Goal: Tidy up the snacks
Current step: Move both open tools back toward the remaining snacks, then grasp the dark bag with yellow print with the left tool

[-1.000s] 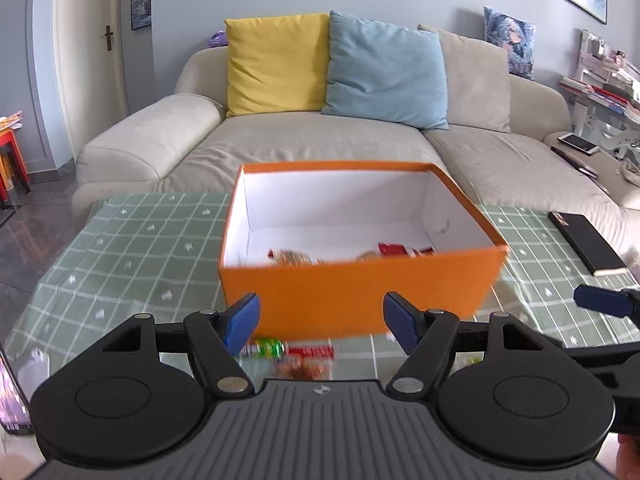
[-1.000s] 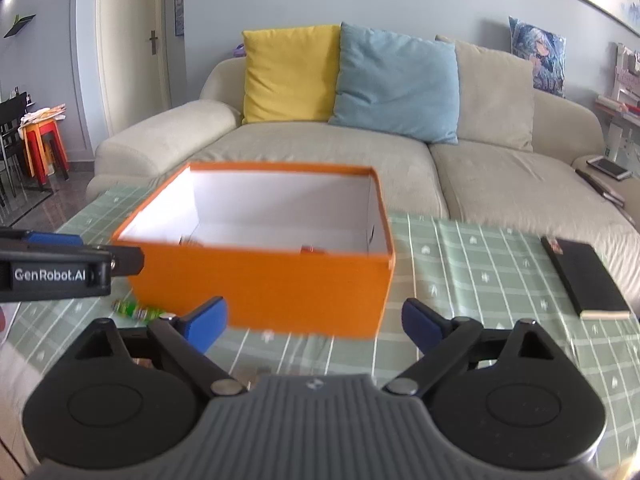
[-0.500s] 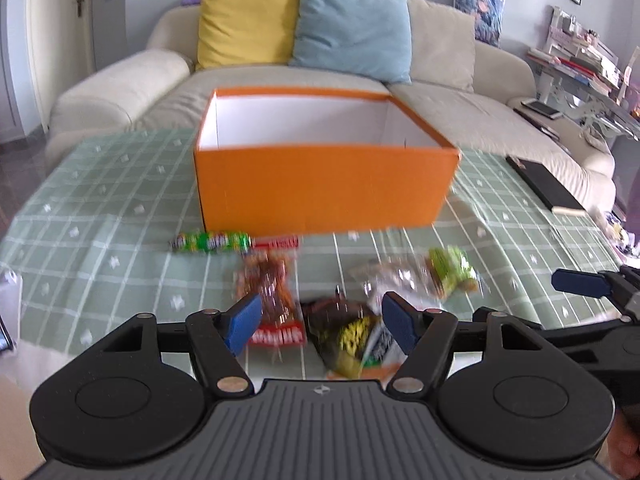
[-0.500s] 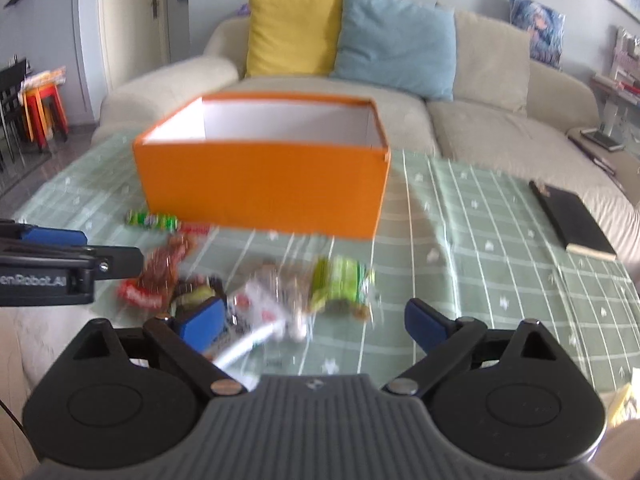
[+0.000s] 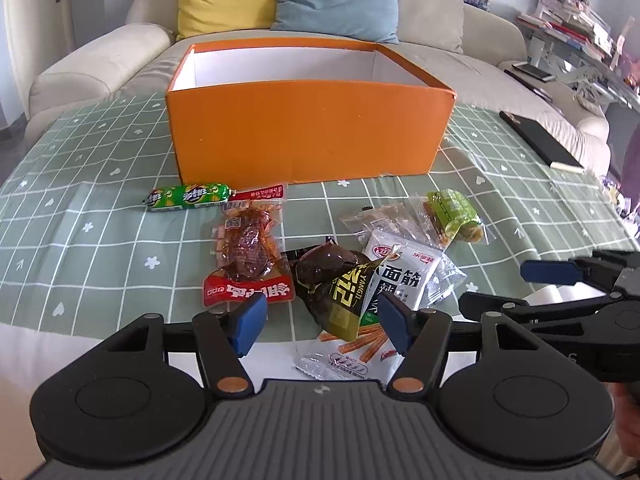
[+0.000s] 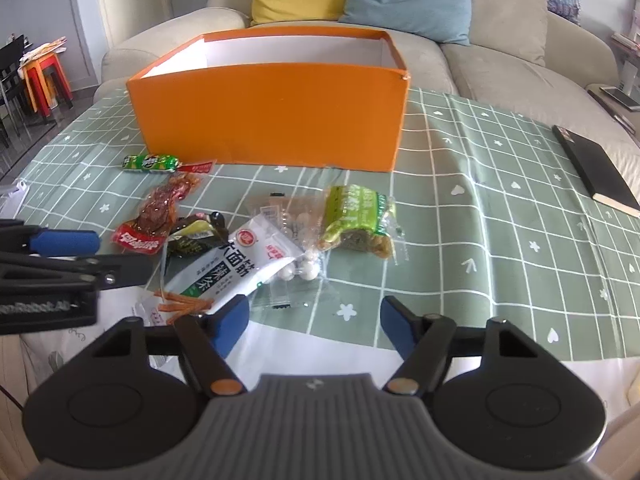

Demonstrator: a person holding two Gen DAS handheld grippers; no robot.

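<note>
Compared with a second ago, both cameras have pulled back and tipped down: the orange box (image 5: 308, 136) now sits in the upper middle of each frame, and the snacks in front of it, then mostly hidden behind the grippers, lie in full view. The motion blur of half a second ago is gone.

The left gripper (image 5: 318, 322) is spread wide and holds nothing, low in the frame above the dark pack (image 5: 340, 284) and white pack (image 5: 404, 276). The right gripper (image 6: 314, 326) is likewise spread and empty, near the white pack's lower end.

The green sausage (image 5: 188, 196) lies just before the box; the red pack (image 5: 248, 256) is below it and the green pack (image 5: 452, 214) is at centre right.

The box's near wall hides its floor. The clear bag (image 6: 298, 240) lies partly under the white pack, its print unreadable. A black notebook (image 6: 596, 170) lies at the right edge.
</note>
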